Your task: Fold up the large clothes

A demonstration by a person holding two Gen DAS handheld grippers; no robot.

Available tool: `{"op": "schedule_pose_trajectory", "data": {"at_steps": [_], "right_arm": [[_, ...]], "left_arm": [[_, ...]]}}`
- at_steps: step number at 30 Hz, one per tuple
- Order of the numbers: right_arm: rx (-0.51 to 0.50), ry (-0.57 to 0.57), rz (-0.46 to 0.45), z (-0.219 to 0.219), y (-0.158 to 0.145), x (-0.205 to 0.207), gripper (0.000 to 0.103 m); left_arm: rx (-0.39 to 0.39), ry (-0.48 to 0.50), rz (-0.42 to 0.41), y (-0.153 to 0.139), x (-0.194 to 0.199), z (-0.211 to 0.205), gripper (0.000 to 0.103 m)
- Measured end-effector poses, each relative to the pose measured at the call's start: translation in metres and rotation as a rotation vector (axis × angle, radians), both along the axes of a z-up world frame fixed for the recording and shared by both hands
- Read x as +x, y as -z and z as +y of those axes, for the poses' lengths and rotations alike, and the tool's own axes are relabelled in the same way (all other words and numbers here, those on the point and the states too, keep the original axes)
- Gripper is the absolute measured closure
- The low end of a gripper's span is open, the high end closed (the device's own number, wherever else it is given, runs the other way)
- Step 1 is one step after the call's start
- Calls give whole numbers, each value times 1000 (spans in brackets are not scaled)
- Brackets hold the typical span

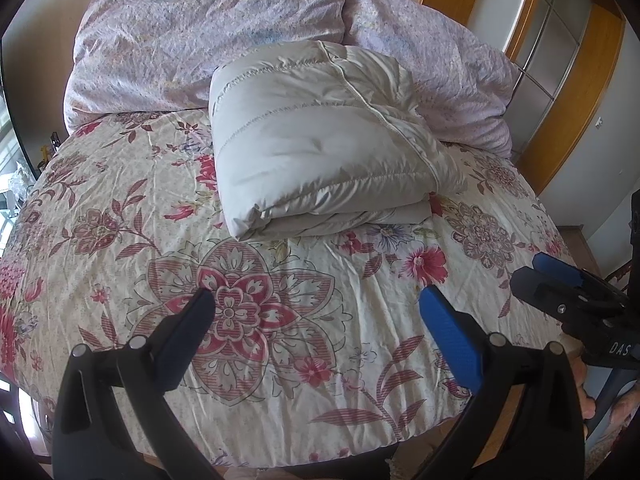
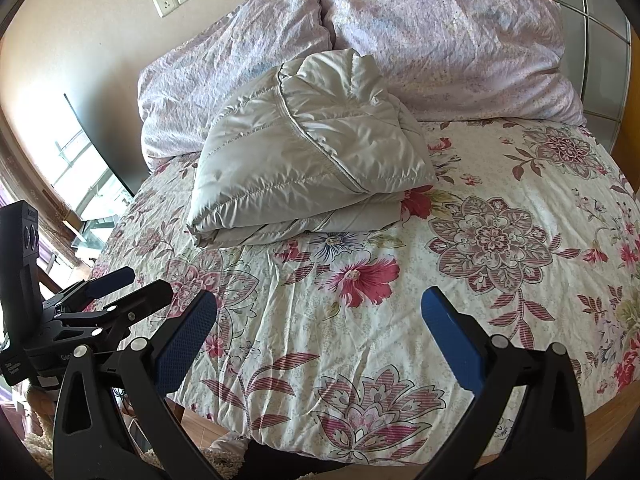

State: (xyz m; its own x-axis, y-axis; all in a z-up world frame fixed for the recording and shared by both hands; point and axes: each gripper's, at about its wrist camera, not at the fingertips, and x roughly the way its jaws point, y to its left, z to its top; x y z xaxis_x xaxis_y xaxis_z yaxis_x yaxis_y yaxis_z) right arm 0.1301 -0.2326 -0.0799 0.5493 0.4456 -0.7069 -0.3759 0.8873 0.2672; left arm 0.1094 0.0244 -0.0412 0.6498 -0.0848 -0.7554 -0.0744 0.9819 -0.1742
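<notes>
A pale grey quilted jacket [image 1: 320, 136] lies folded into a thick bundle on the flowered bed sheet [image 1: 120, 240], near the pillows. In the right wrist view the same jacket [image 2: 308, 148] sits left of centre. My left gripper [image 1: 320, 312] hovers open above the sheet, well short of the jacket, with nothing between its fingers. My right gripper [image 2: 320, 312] is likewise open and empty above the sheet [image 2: 500, 300]. The right gripper [image 1: 560, 280] shows at the right edge of the left wrist view. The left gripper [image 2: 132, 284] shows at the left edge of the right wrist view.
Two lilac pillows [image 1: 208, 36] [image 2: 440, 40] lean against the wall at the head of the bed. A wooden-framed door or wardrobe [image 1: 568, 80] stands to the right. A window [image 2: 80, 168] and a wall socket [image 2: 166, 2] are on the left. The bed's front edge [image 2: 560, 432] is close below.
</notes>
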Motion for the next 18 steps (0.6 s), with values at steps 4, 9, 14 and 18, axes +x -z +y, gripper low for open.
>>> {"op": "schedule_pose_trajectory", "data": {"at_steps": [4, 9, 14, 18], "right_arm": [[0, 1, 2, 1, 1, 0, 1], [-2, 2, 3, 1, 3, 0, 1], [-1, 2, 3, 0, 2, 1, 1], [-1, 1, 3, 0, 3, 1, 1]], "left_arm": [[5, 2, -3, 0, 0, -1, 2], [4, 4, -1, 1, 1, -1, 2], [4, 6, -1, 0, 1, -1, 2], [4, 6, -1, 1, 1, -1, 2]]}}
